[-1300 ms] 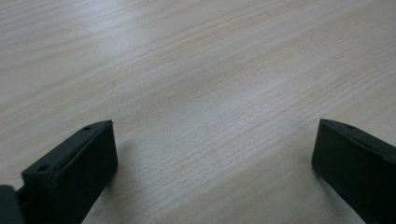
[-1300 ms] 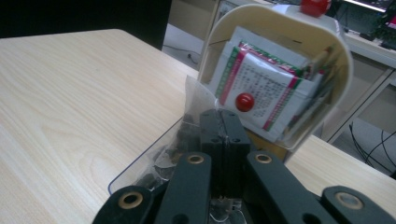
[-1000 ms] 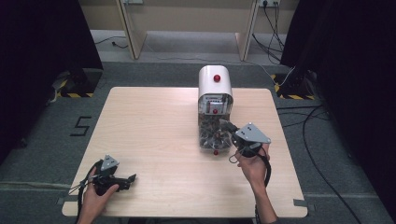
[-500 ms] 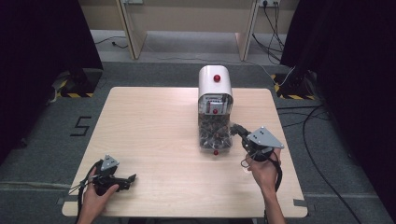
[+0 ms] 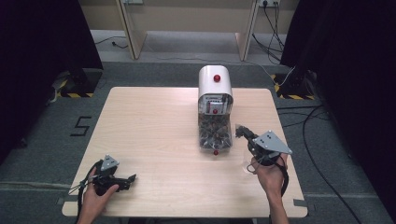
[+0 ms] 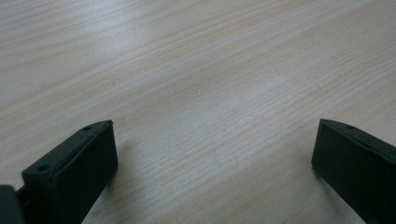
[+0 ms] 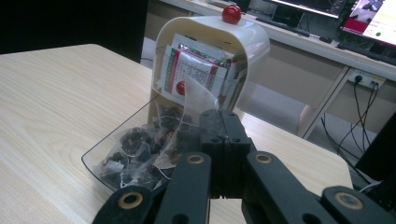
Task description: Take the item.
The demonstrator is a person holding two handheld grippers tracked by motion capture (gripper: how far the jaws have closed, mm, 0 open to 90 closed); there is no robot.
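Here the right gripper (image 7: 223,122) has its jaws pressed fully together, and a small clear sachet (image 7: 198,100) rises from between their tips, pinched at its lower corner; its thin film stands up just ahead of the jaws, in front of the dispenser (image 7: 212,56). In the high view the right gripper (image 5: 243,132) sits just to the right of the dispenser's drawer (image 5: 215,137), apart from it, with the person's right hand (image 5: 268,172) behind it. Beyond the closed jaws and slightly to their left, the clear drawer (image 7: 119,156) stands pulled out of the white, round-topped dispenser and holds a heap of dark tea sachets. Above the drawer, behind the jaw tips, printed packets fill the dispenser's upper compartment, and a red knob (image 7: 231,13) sits on its top.

The left gripper (image 6: 212,154) lies low over the table (image 6: 196,70), its jaws spread wide with bare wood between them. In the high view the left gripper (image 5: 130,178) rests near the table's front left corner, well apart from the dispenser (image 5: 215,88), held by the left hand (image 5: 98,193).
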